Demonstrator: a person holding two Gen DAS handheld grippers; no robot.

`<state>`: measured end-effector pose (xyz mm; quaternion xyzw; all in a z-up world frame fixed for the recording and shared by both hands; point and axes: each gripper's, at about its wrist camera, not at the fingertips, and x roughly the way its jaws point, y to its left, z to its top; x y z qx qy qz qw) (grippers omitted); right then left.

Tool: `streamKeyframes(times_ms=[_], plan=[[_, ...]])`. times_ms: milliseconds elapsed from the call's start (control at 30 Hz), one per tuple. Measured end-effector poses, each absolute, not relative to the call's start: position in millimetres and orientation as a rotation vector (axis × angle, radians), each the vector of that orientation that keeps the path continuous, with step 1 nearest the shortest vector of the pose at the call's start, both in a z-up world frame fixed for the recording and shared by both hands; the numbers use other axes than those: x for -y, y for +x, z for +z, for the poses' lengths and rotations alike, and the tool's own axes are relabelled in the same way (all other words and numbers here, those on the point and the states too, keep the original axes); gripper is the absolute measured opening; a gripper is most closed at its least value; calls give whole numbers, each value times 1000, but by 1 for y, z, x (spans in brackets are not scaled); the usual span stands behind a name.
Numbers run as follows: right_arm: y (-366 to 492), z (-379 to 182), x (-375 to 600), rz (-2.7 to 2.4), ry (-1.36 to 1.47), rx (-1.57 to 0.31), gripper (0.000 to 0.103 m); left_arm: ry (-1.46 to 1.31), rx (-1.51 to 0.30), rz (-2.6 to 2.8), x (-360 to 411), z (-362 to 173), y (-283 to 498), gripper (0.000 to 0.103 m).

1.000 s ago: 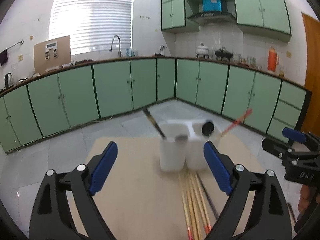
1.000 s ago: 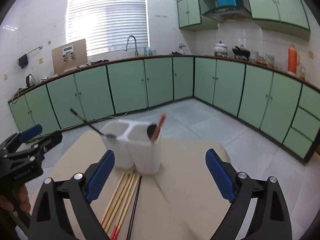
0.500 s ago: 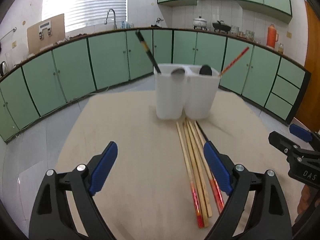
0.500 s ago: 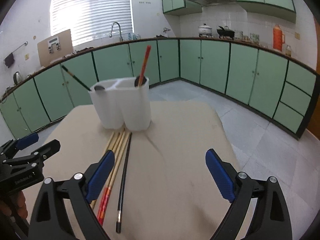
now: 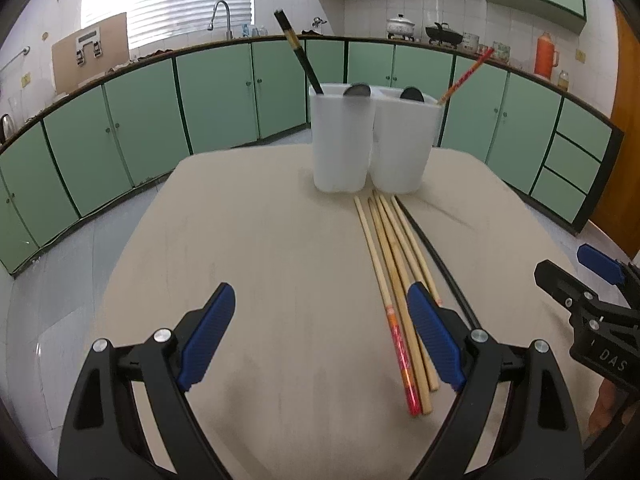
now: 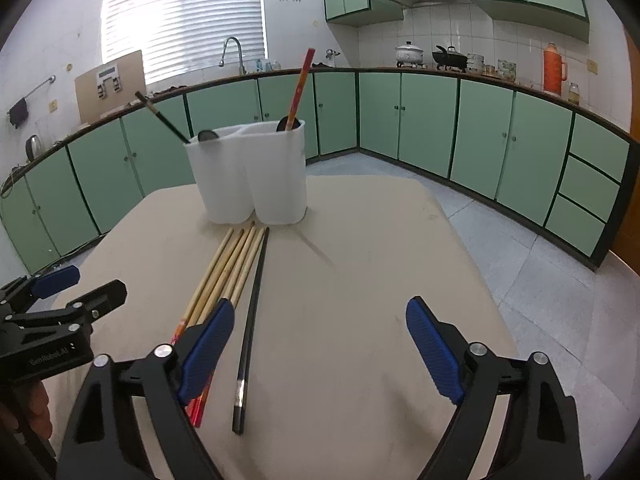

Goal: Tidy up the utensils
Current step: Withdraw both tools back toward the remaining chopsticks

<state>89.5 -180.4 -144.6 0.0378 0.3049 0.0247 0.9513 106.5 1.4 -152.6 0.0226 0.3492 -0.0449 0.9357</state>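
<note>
White two-compartment holder (image 5: 370,144) stands upright near far edge of the beige table (image 5: 260,260). One black chopstick (image 5: 298,58) leans out of its left compartment, one red-ended chopstick (image 5: 466,76) out of the right; a dark spoon bowl shows in each. On the table, a bundle of bamboo chopsticks (image 5: 394,276) lies w/ tips just in front of the holder, a lone black chopstick (image 6: 252,328) right beside it. Left gripper (image 5: 320,340) hangs over the table, jaws wide apart, nothing btwn them. Right gripper (image 6: 320,344) has jaws wide too, just been closing a bit, empty; its left finger (image 6: 206,346) is over the bundle's red ends.
</note>
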Motion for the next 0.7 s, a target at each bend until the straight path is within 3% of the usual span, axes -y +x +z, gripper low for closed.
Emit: streamKeyframes(times_ms=[700], plan=[[61,-181,161,176,30,-762,36,68,-813,-110,5,-186,75,79]])
